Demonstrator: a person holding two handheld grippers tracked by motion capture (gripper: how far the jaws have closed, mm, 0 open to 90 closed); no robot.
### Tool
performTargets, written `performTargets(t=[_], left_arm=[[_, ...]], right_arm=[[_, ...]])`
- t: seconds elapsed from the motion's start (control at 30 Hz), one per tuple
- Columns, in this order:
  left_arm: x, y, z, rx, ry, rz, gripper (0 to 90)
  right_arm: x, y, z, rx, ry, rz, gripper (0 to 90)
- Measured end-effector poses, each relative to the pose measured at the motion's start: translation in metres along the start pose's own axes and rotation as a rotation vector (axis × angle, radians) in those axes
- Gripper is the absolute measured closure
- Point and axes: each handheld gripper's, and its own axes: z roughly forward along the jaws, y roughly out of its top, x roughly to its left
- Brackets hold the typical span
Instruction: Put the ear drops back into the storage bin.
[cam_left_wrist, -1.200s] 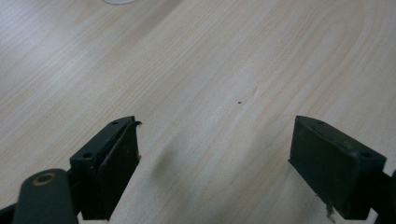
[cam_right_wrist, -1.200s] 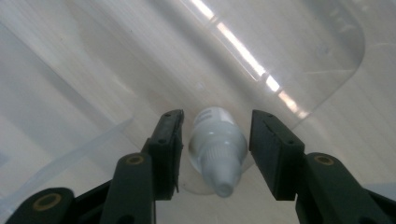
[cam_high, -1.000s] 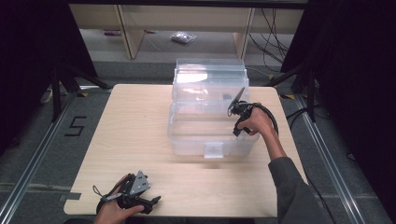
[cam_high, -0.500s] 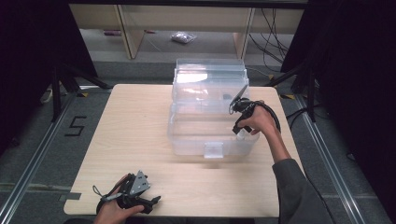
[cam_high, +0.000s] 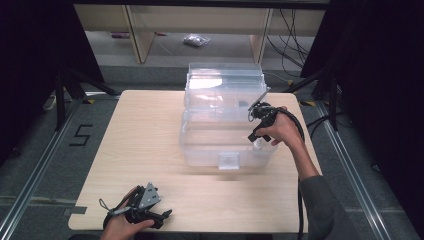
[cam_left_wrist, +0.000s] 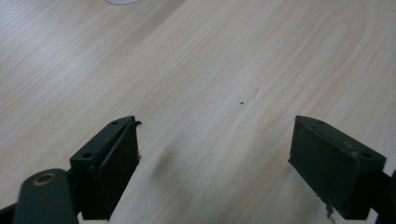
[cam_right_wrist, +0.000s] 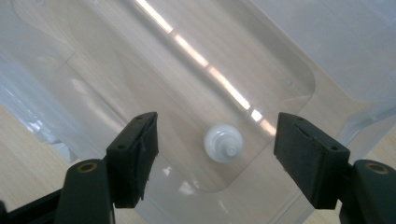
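Clear plastic forms the bin (cam_high: 225, 135) that stands open in the middle of the tabletop (cam_high: 145, 150), its lid raised at the far side. A small white bottle (cam_right_wrist: 223, 142) is seen in the right gripper view, upright on the bin's floor near a corner and viewed from above, cap toward the camera. The right claw (cam_high: 256, 141) is held over the bin's right end; its jaws have just been opening and now stand released, well apart, with the bottle below and between them but touched by neither pad. From this the placing of the bottle in the bin is judged to be done, or all but done. What is left, as far as can be judged, is for the right claw to be lifted clear of the bin wall and, perhaps, for the lid to be lowered; whether more things are to go in cannot be told. In the high view the left claw (cam_high: 162, 216) is rested at the near left edge of the tabletop, well apart from the bin. In the left gripper view its 2 jaws are spread wide over bare wood, with nothing between them, so no part of the work is judged to lie with it at present.
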Motion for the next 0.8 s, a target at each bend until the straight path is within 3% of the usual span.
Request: performTargets(t=[0.07, 0.1, 0.13, 0.33, 0.4, 0.63, 0.67, 0.7, 0.77, 0.8], left_arm=[[0.000, 0.000, 0.000, -0.023, 0.004, -0.001, 15.2], [0.002, 0.000, -0.001, -0.005, -0.001, 0.015, 15.2], [-0.001, 0.000, 0.002, -0.023, 0.012, -0.025, 15.2], [0.001, 0.000, -0.001, -0.005, -0.006, 0.013, 15.2], [0.000, 0.000, 0.002, -0.019, 0.016, -0.007, 15.2], [0.000, 0.000, 0.000, -0.012, 0.001, 0.002, 15.2], [0.001, 0.001, -0.001, 0.002, -0.002, 0.016, 15.2], [0.001, 0.000, -0.001, 0.003, -0.003, 0.019, 15.2], [0.001, 0.000, 0.000, 0.001, 0.002, 0.018, 15.2], [0.000, 0.000, 0.002, -0.016, 0.011, -0.003, 15.2]], right_arm=[[0.001, -0.001, -0.001, 0.002, 0.003, -0.001, 30.7], [0.001, -0.001, -0.002, -0.008, 0.002, -0.005, 30.5], [0.001, -0.001, -0.003, -0.007, 0.005, -0.001, 30.3], [0.005, -0.002, -0.007, -0.024, 0.003, 0.001, 29.5], [0.006, -0.002, -0.008, -0.039, 0.011, 0.001, 29.2], [0.013, -0.008, -0.011, -0.054, 0.023, 0.011, 28.4], [0.012, -0.009, -0.011, -0.077, 0.023, -0.012, 28.1], [0.014, -0.010, -0.011, -0.067, 0.028, 0.007, 27.8], [0.015, -0.011, -0.012, -0.065, 0.026, 0.010, 27.7], [0.015, -0.011, -0.013, -0.072, 0.024, 0.005, 27.5]])
